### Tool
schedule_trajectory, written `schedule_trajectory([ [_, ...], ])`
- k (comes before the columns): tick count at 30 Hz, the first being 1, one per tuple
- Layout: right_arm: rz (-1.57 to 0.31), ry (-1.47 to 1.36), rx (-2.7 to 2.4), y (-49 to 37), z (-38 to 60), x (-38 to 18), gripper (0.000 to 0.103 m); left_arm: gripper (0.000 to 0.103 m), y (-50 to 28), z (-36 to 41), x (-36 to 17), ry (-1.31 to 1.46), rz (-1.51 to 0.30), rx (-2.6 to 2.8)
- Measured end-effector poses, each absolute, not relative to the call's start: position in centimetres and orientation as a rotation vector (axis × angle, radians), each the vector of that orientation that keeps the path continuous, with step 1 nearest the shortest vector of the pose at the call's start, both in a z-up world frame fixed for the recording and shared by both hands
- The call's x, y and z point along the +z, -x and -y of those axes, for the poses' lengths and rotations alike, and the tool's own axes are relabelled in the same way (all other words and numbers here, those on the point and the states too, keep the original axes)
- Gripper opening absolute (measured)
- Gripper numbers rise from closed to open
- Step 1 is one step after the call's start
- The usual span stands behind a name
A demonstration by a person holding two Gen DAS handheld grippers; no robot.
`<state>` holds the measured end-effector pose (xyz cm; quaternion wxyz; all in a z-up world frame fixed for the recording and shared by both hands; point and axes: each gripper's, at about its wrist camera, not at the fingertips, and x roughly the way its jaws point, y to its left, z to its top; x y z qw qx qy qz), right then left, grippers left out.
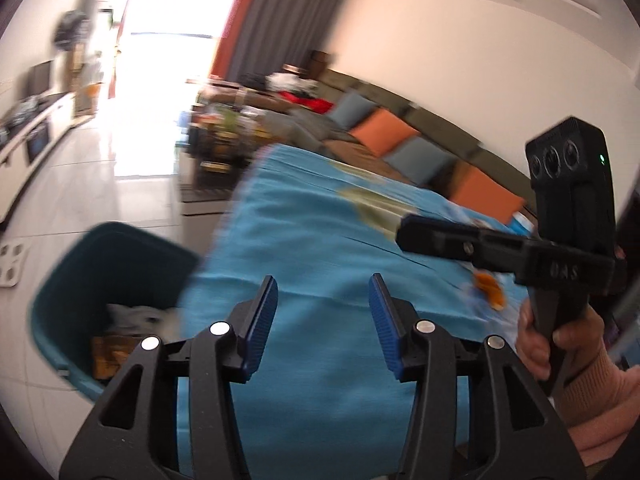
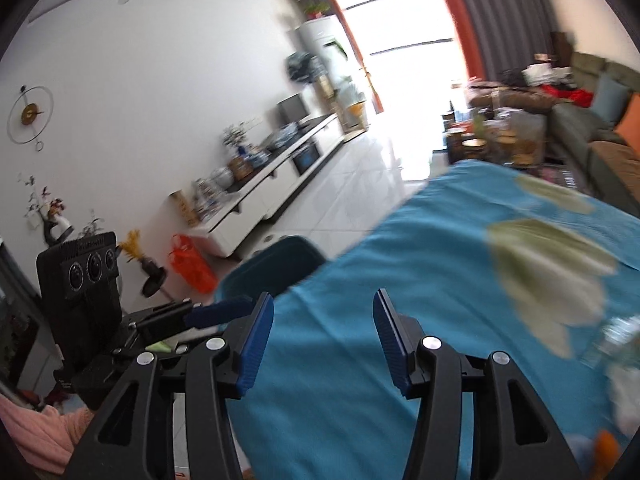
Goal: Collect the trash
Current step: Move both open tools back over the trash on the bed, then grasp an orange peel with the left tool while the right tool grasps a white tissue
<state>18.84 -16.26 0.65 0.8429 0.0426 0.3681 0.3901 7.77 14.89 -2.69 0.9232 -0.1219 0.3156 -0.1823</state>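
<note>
Living-room daylight floods a table draped in a blue cloth [image 1: 320, 248], where two handheld grippers hang above the near edge, both frames smeared by motion.

Left gripper [image 1: 323, 316] has its blue-padded jaws spread wide with nothing between them, poised over the cloth near the table's left edge. Just off that edge, on the tiled floor, stands a teal bin [image 1: 100, 280], its mouth turned toward the table and already holding pale crumpled scraps and something brown; it is probably set there so that litter can be dropped straight off the edge.

Right gripper [image 2: 323, 332] is likewise spread and empty, aimed along the cloth toward the far edge. In the left view its body [image 1: 560, 248] sits over the table's right side, gripped by a hand [image 1: 556, 344] in a pink sleeve; letters on its housing look like "DAS" but are too soft to be sure.

Trash remaining appears to lie by the right edge: an orange scrap [image 1: 490, 286] on the cloth below that gripper, and a blurred clear wrapper [image 2: 616, 344], its make unreadable.

No other writing can be read. Beyond the table, a sofa with orange and blue cushions [image 1: 384, 128] lines the wall.
</note>
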Motion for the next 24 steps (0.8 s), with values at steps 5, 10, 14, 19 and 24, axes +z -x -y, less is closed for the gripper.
schedule_trajectory([
  [5,-0.757,-0.126,0.68,-18.2,22.7,0.6,0.05,0.047,-8.3,-8.4,-3.5,0.223,-0.694,-0.516],
  [10,-0.76,-0.179,0.527,-18.6,29.1,-0.6,0.05,0.047,-9.1,-1.8,-4.5,0.172,-0.767,-0.643],
  [14,-0.758,-0.207,0.436,-18.9,32.7,-1.6,0.05,0.047,-10.4,3.0,-5.4,0.125,-0.815,-0.701],
  [19,-0.762,-0.24,0.373,-19.5,36.2,-2.9,0.05,0.047,-11.2,7.4,-6.1,0.09,-0.844,-0.756],
  [24,-0.776,-0.248,0.352,-19.8,38.2,-3.7,0.05,0.046,-12.3,10.5,-6.5,0.072,-0.88,-0.783],
])
